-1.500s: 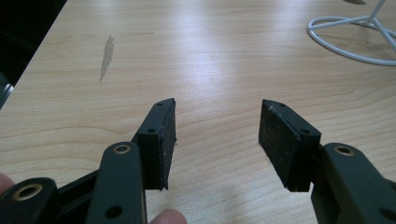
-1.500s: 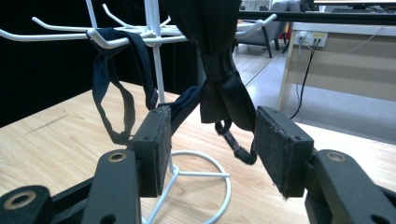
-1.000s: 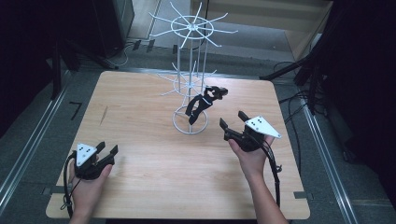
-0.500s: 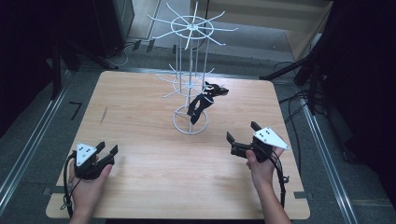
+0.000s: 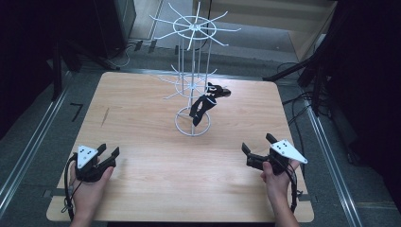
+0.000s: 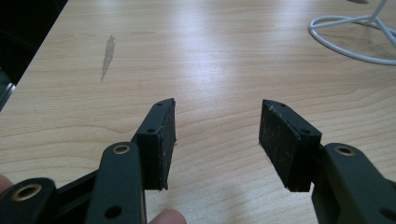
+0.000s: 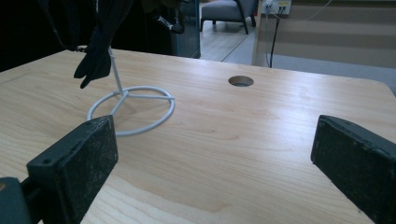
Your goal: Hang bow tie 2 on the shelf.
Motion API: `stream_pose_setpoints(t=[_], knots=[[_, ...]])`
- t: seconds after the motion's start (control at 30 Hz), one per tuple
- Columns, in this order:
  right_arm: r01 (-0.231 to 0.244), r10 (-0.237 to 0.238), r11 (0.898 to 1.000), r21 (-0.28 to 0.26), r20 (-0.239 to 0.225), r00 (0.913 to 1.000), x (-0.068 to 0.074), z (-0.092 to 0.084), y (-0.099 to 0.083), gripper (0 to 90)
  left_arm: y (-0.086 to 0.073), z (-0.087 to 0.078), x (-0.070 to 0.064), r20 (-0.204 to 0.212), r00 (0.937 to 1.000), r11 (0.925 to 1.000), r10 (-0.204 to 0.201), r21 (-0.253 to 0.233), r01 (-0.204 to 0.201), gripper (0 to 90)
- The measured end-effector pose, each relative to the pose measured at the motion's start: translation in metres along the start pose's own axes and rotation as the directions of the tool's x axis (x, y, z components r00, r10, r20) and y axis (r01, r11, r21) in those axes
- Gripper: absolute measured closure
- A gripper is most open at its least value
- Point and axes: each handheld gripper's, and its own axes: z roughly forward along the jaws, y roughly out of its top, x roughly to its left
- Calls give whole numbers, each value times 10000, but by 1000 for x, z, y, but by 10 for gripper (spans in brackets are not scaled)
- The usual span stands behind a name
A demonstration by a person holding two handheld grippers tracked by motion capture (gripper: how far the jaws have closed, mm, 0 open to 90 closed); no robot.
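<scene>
Black glove (image 5: 204,105), soft and limp, hangs from a lower arm of the white wire display rack (image 5: 193,80), draped down beside the rack's central post toward its ring-shaped base. It sits near the middle of the light wooden table (image 5: 156,175), toward the far half, well apart from both grippers.

Nearest, at the table's near edge: left gripper (image 5: 107,153), black, with a grey three-cornered plate on top, held in the person's left hand (image 5: 90,187). Jaws part-open with nothing between them; in the left gripper view the left gripper (image 6: 217,140) shows bare wood in the gap between its dark pads. A grey streak (image 6: 108,52) marks the wood ahead of it, and the rack's white base ring (image 6: 348,39) shows at the upper right of that view.

Right gripper (image 5: 255,147), near the table's right edge, held in the person's right hand (image 5: 276,177), pointing left across the board. Its jaws have just been opening and stand wide (nothing between them). In the right gripper view the right gripper (image 7: 212,154) frames open tabletop, with the base ring (image 7: 133,112) and the hanging glove (image 7: 95,51) beyond at upper left, and a round cable hole (image 7: 241,81) in the table farther off.

Farther still: the rack's upper spoked wheel (image 5: 195,27), arms radiating outward. Beyond the table, a dark floor with cables (image 5: 302,101).
</scene>
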Motion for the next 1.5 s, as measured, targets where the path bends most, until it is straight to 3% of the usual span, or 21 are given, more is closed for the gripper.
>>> stream_pose_setpoints(t=[0.43,0.83,1.5], knots=[[-201,189,9990,408,300,9994,-21,-24,-24,8,0,0,0,-22,10000,10000,5,-20,-5,474],[-276,233,9974,666,638,9977,-42,-46,-34,8,0,0,-1,-46,10000,10000,6,-18,-6,474],[-784,661,9938,790,1487,9867,-77,-82,-54,8,-1,0,-1,-92,10000,10000,5,-55,-5,476]])
